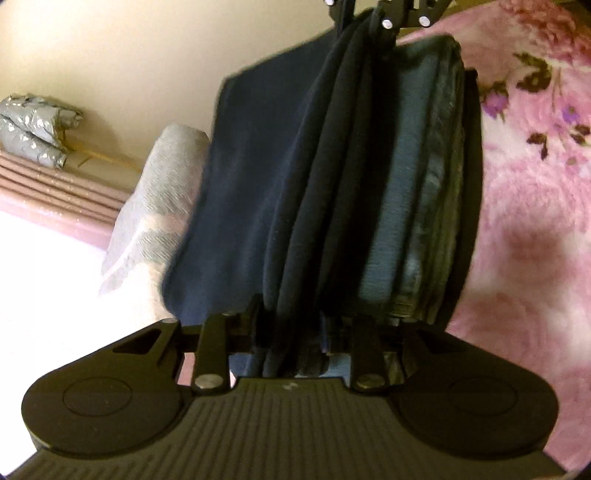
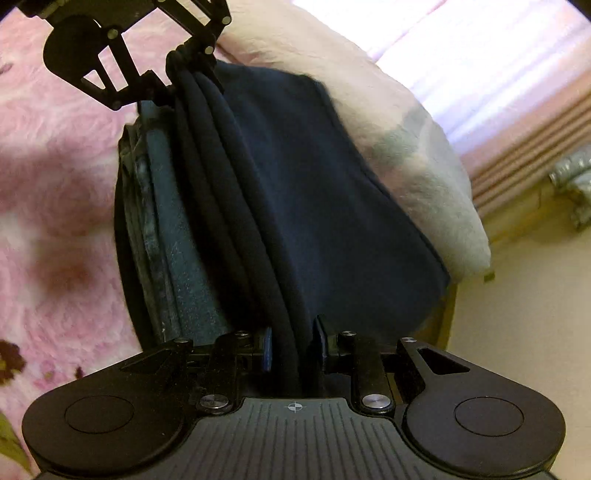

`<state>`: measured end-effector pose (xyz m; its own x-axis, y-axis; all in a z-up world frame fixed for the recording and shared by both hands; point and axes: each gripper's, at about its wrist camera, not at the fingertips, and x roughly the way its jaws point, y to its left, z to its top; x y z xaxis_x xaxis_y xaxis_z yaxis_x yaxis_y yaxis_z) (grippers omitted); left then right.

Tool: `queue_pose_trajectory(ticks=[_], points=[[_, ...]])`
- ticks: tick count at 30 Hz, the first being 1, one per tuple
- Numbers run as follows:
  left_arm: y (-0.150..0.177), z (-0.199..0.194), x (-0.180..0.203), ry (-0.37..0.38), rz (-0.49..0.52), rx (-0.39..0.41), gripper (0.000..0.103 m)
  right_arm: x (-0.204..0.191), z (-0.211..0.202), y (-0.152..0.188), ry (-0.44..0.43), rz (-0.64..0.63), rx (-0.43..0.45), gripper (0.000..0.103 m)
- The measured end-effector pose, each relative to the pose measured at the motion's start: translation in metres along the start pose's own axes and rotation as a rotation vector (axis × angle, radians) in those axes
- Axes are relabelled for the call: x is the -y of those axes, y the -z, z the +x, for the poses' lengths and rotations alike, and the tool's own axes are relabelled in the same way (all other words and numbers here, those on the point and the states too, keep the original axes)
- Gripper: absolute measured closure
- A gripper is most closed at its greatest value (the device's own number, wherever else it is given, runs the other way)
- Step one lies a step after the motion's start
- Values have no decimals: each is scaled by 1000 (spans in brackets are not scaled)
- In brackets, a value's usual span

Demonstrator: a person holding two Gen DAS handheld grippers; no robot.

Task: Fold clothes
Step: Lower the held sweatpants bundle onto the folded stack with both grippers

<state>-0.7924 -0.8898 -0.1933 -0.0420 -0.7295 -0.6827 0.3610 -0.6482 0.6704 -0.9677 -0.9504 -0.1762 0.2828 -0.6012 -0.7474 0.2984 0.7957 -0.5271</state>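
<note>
A dark navy garment (image 1: 258,192) is stretched between my two grippers, its edge bunched in thick folds. My left gripper (image 1: 291,332) is shut on one end of the folds. My right gripper (image 2: 291,347) is shut on the other end (image 2: 258,206). Each gripper shows at the top of the other's view: the right one in the left wrist view (image 1: 373,22), the left one in the right wrist view (image 2: 184,62). Under the garment lies a stack of folded blue-grey clothes (image 1: 417,192), also seen in the right wrist view (image 2: 166,221).
A pink floral blanket (image 1: 535,184) covers the bed under the stack. A pale grey-white cloth (image 1: 155,206) lies at the bed's edge. Beyond it are a cream floor (image 2: 524,332), a bright window, a pink ribbed radiator (image 2: 535,147) and silver wrapped pipes (image 1: 33,129).
</note>
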Motion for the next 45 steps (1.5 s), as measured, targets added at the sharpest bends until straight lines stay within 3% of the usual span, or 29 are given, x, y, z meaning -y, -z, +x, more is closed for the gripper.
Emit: queue_pose_trajectory(ticks=[2,7,8,9,10,11,16,19,25,27,29,33,38,45], points=[[1,-2,-6,15,-22,9,79,6,-12,-2,9,39,3,89],[5,-7,-21,51,-77,30,79,-8,-23,-10,-38,137,-32,88],[6,-8,-24,59,-88,34,79,-11,-26,-9,-28,152,-38,82],[7,-9,-27,66,-99,38,79,-14,-29,-7,-1,144,-42,65],[7,-10,-29,73,-110,43,79,-17,-32,-5,23,131,-45,23],[8,-11,-33,81,-121,47,79,-20,-32,-3,35,104,-44,6],[6,-9,-61,163,-213,46,79,-31,-26,2,83,-3,-39,7],[5,-9,-72,192,-239,42,79,-28,-9,-2,87,-19,-36,27],[5,-10,-73,204,-238,42,79,-35,20,-3,50,-125,-48,28],[5,-11,-73,201,-238,44,79,-29,16,-3,23,-96,-52,63],[6,-13,-72,198,-238,45,79,-21,7,-3,31,-56,-50,76],[8,-13,-73,199,-252,44,79,-9,-13,-8,39,0,-29,81],[10,-14,-51,170,-175,43,80,-9,-32,-16,32,18,-27,88],[14,-15,-21,130,-67,42,78,-40,-41,-7,-5,13,-63,88]])
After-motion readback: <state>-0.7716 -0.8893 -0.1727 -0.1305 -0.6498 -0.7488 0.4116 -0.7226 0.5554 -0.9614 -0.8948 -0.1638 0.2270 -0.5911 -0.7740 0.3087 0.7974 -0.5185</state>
